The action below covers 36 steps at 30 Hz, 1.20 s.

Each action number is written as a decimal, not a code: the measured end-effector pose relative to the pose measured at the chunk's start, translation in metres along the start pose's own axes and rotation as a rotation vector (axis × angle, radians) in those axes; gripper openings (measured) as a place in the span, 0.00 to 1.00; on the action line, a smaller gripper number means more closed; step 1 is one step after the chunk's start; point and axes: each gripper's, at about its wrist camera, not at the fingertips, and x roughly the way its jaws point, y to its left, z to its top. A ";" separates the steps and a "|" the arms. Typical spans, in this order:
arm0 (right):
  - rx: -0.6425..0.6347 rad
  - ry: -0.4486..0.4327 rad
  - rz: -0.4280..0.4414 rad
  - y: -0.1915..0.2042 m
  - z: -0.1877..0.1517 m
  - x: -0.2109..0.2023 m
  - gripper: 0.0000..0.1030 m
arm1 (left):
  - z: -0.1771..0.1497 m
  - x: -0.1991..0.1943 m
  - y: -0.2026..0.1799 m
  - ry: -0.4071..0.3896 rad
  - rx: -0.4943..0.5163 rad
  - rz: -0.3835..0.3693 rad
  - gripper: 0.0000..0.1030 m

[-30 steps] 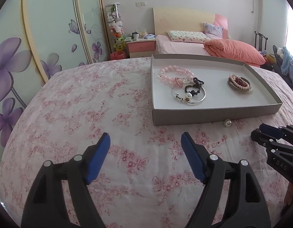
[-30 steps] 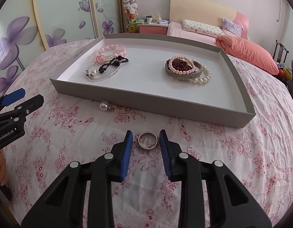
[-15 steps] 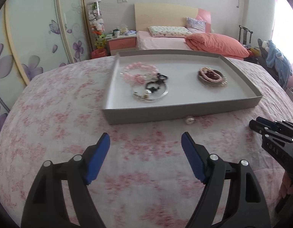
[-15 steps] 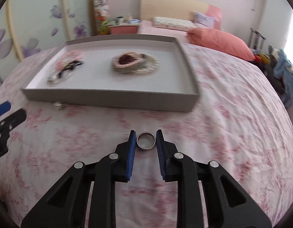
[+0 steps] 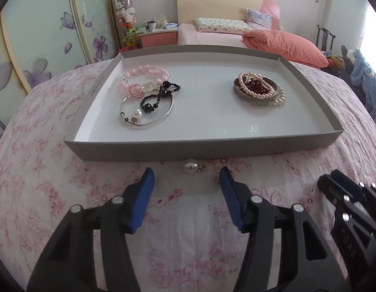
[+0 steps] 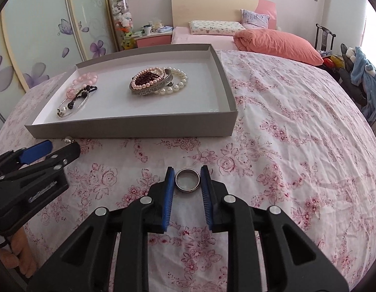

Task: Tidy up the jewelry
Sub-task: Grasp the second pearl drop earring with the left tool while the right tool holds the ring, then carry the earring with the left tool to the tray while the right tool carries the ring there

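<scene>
A grey tray [image 5: 202, 147] [image 6: 129, 127] lies on the floral cloth. It holds a pink bead bracelet [image 5: 144, 73], a black bead string on a silver bangle [image 5: 151, 104], and a stack of pearl and dark bead bracelets [image 5: 258, 88] [image 6: 156, 82]. A pearl earring [image 5: 191, 166] lies on the cloth just in front of the tray, just ahead of my open left gripper [image 5: 186, 182]. My right gripper [image 6: 187, 180] is shut on a silver ring [image 6: 187, 180], held above the cloth.
A bed with an orange quilt [image 6: 275, 43], a pink nightstand [image 6: 152, 40] and a flowered sliding wardrobe [image 6: 42, 48] stand behind the table. A dark chair and blue clothes [image 6: 363, 73] are at the right.
My left gripper moved forward to the pearl earring by the tray's front wall. My right gripper closed on the ring and swung right, so the tray now lies to its left.
</scene>
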 end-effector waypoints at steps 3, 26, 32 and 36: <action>-0.004 0.000 0.007 0.000 0.000 0.000 0.22 | 0.002 0.002 -0.001 -0.008 -0.020 0.008 0.45; -0.078 0.004 0.049 0.027 -0.007 -0.002 0.22 | -0.023 -0.017 0.043 -0.032 0.051 -0.005 0.16; -0.106 0.005 0.062 0.037 -0.008 -0.003 0.22 | -0.034 -0.026 0.066 -0.031 0.051 -0.043 0.17; -0.099 0.006 0.070 0.038 -0.008 -0.003 0.23 | -0.034 -0.026 0.067 -0.030 0.047 -0.061 0.21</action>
